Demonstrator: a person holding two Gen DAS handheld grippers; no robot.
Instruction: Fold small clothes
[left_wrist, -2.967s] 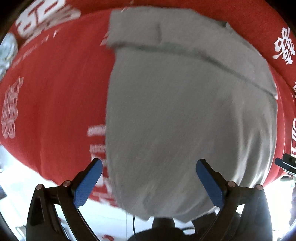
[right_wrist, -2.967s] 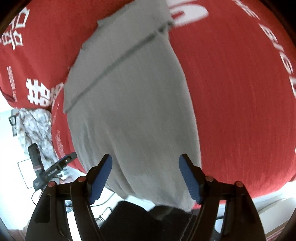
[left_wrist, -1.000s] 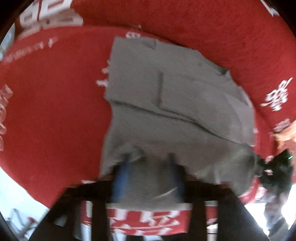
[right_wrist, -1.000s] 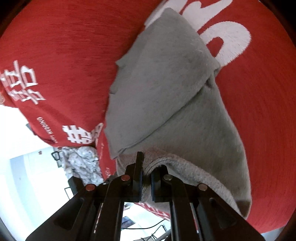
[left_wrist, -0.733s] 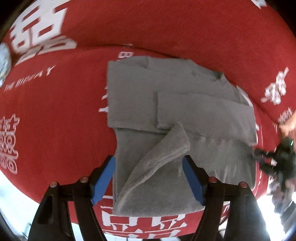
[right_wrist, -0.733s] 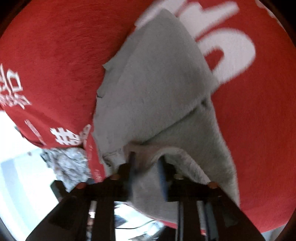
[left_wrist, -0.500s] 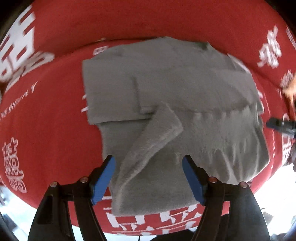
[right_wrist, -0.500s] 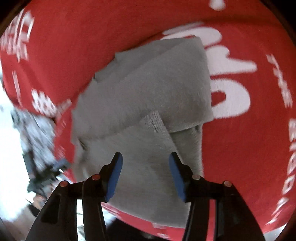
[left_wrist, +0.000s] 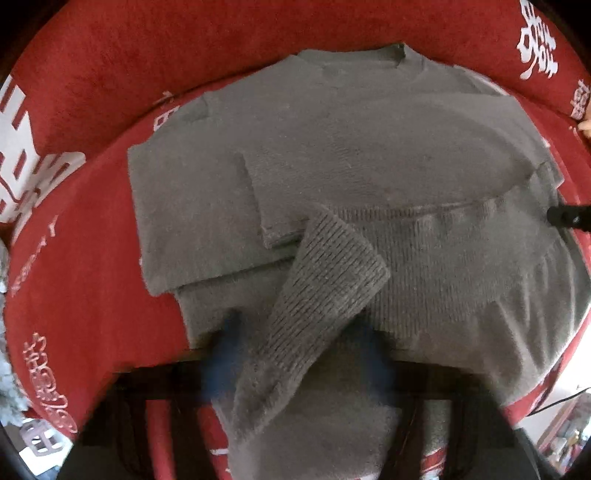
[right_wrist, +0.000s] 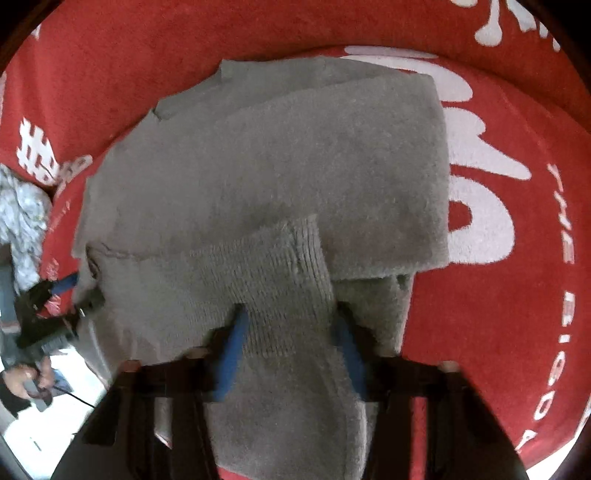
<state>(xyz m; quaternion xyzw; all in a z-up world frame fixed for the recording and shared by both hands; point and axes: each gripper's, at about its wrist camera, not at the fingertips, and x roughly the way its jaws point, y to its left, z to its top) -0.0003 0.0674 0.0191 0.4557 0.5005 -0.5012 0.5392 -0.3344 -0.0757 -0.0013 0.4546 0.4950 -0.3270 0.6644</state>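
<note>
A grey knit sweater (left_wrist: 369, 155) lies on a red cloth (left_wrist: 92, 258), sleeves folded across its body. Its ribbed hem is turned up; one corner (left_wrist: 332, 266) lies back over the body. My left gripper (left_wrist: 299, 343) is open, blurred, its blue pads on either side of this ribbed flap. In the right wrist view the same sweater (right_wrist: 277, 166) shows with the other ribbed corner (right_wrist: 291, 273) folded up. My right gripper (right_wrist: 291, 332) is open, astride that flap.
The red cloth (right_wrist: 480, 258) bears white printed characters and letters. A pale patterned garment (right_wrist: 18, 218) lies off its left edge. The other gripper and the hand holding it show at the left (right_wrist: 40, 332). The cloth's near edge drops to a pale floor.
Both grippers lifted the hem, carried it up over the body and let go. In the last half second both have dropped lower and closer to the turned-up ribbed corners, jaws somewhat narrower.
</note>
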